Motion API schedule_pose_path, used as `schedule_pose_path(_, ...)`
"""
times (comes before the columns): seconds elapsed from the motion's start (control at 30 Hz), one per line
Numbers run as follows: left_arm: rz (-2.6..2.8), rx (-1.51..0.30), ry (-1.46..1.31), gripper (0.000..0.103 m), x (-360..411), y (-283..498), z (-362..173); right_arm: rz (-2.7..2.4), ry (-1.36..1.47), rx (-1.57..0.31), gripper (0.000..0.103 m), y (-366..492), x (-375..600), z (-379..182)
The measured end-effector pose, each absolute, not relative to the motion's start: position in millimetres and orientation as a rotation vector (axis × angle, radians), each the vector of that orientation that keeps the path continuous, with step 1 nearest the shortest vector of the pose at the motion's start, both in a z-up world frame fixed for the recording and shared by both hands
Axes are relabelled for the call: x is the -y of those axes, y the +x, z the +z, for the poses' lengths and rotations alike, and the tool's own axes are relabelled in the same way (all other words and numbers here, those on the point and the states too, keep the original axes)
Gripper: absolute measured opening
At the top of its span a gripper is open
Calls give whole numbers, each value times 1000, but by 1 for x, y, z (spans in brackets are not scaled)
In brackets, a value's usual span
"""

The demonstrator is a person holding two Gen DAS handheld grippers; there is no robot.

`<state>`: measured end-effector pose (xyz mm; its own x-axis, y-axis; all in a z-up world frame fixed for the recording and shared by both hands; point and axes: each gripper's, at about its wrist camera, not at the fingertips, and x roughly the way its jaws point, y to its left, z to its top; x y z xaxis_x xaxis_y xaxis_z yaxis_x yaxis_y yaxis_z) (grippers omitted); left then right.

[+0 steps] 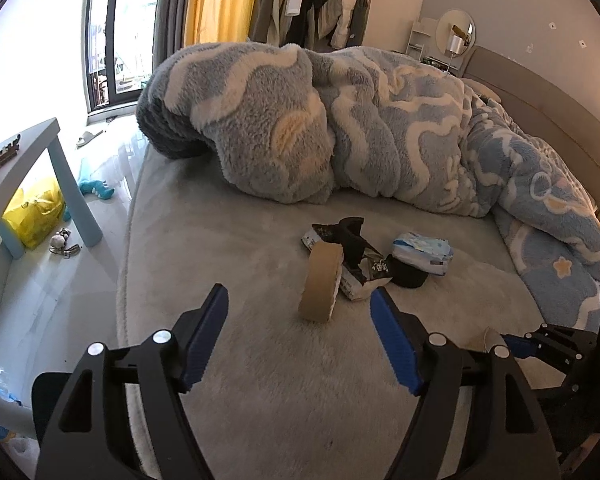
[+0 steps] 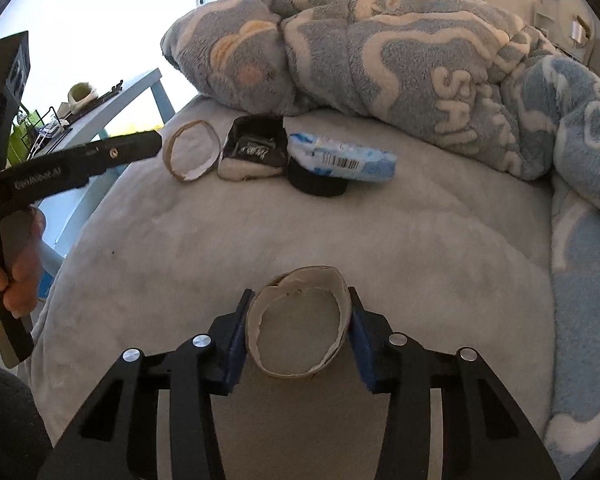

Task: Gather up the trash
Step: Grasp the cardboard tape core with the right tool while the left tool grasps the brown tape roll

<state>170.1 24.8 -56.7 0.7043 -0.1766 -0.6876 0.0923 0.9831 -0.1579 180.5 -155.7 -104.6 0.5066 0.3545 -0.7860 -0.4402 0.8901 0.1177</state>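
Observation:
On the grey bed sheet (image 1: 228, 240) a brown cardboard tape ring (image 1: 322, 280) stands on edge, just beyond my left gripper (image 1: 300, 304), whose blue pads are open and hold nothing. Behind the ring lie a black-and-white wrapper (image 1: 360, 264), a blue tissue pack (image 1: 422, 250) and a black round lid (image 1: 408, 274). My right gripper (image 2: 300, 296) is shut on a second, crushed cardboard ring (image 2: 300, 328), with a pad pressing on each side. In the right wrist view the standing ring (image 2: 192, 150), wrapper (image 2: 256, 148) and tissue pack (image 2: 340, 158) lie farther back.
A bunched fluffy blue blanket (image 1: 340, 120) covers the far half and right side of the bed. Off the bed's left edge stand a light blue side table (image 1: 40, 148), a yellow bag (image 1: 36, 212) and a blue toy (image 1: 96, 188) on the floor. A hand (image 2: 20, 248) holds the left gripper's handle.

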Motion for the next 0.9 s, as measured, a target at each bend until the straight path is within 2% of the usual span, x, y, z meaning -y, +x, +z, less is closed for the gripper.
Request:
schedule_pose_path(0.43,-181,-787,-139,52,-18,195,-69,560,-116,-833,45,196,150,-80)
schedule_pose_path(0.67,-213,-801,-161,34,-17,205,-74,585,-126,-821,45,206,137,-70)
schedule_pose_path(0.8,-224,-810,-168,20,-15,207,-76,587,-129,-820,45,211,135,-67)
schedule_pose_path(0.9,-227,-811,-169,19,-15,208,-76,587,-126,-816,45,213,133,-62)
